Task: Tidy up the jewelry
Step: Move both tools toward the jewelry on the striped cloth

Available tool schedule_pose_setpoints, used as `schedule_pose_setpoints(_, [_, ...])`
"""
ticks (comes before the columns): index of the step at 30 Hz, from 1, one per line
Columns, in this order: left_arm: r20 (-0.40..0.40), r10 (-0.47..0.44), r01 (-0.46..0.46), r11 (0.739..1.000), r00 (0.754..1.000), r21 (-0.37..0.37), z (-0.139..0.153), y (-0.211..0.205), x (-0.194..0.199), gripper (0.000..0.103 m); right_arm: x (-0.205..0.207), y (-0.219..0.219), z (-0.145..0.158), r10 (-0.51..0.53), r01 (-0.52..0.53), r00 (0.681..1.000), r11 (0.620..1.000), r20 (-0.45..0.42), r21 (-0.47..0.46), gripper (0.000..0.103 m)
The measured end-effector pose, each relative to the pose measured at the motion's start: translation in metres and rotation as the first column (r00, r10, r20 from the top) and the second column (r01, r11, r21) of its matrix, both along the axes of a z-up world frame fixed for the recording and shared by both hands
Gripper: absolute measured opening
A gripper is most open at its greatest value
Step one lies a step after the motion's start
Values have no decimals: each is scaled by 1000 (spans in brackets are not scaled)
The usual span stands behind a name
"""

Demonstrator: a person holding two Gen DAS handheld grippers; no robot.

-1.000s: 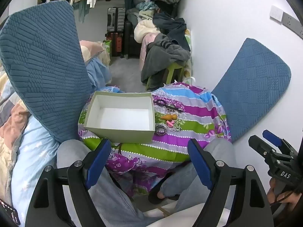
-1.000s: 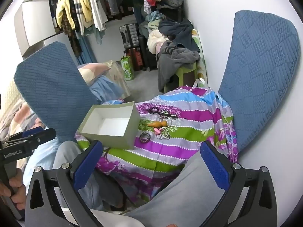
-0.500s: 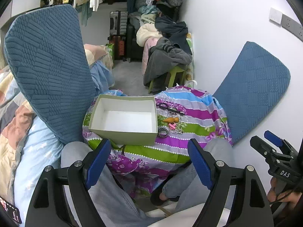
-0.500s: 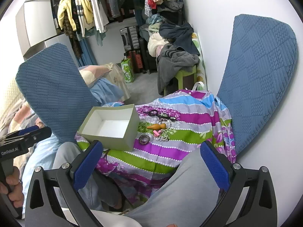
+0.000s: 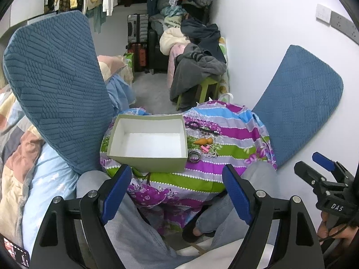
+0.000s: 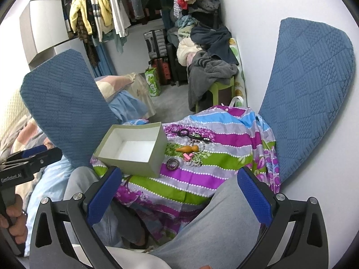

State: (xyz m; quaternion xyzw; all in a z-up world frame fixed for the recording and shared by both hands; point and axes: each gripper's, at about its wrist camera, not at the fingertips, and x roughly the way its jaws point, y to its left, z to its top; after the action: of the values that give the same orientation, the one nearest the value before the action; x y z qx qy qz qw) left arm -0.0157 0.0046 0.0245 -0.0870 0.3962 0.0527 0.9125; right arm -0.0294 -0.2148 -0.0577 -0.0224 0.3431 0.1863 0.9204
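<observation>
An empty grey-green box (image 5: 148, 143) (image 6: 132, 149) with a white inside stands on a striped floral cloth (image 5: 233, 139) (image 6: 226, 134). To its right lie jewelry pieces: a black clip (image 5: 202, 128) (image 6: 190, 135), an orange carrot-shaped piece (image 5: 203, 141) (image 6: 187, 149), a small pink piece (image 5: 205, 149) (image 6: 188, 155), a round dark bracelet (image 5: 194, 156) (image 6: 172, 163) and a silver chain (image 5: 212, 154) (image 6: 196, 162). My left gripper (image 5: 177, 192) and right gripper (image 6: 179, 197) are both open and empty, held well short of the cloth, above the person's grey-trousered knees.
Two blue quilted cushions flank the cloth: one left (image 5: 56, 85) (image 6: 65, 103), one against the white wall at right (image 5: 298, 103) (image 6: 309, 89). Behind are a green stool heaped with clothes (image 5: 197, 71), suitcases (image 5: 138, 40) and hanging clothes (image 6: 101, 18). Bedding lies at left.
Both views have tilted up slightly, so the box and cloth sit a little lower in frame. Both grippers stay open and nothing on the cloth has moved.
</observation>
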Motion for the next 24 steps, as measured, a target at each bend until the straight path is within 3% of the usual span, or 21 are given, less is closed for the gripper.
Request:
schedule_pose_setpoints(15, [13, 84, -84, 996, 996, -18, -7, 7, 0, 83, 2, 2, -12, 68, -68, 998, 997, 1, 42, 103])
schedule_pose_setpoints(24, [24, 81, -80, 996, 996, -42, -23, 11, 8, 83, 11, 7, -33, 61, -61, 998, 998, 1, 20, 100])
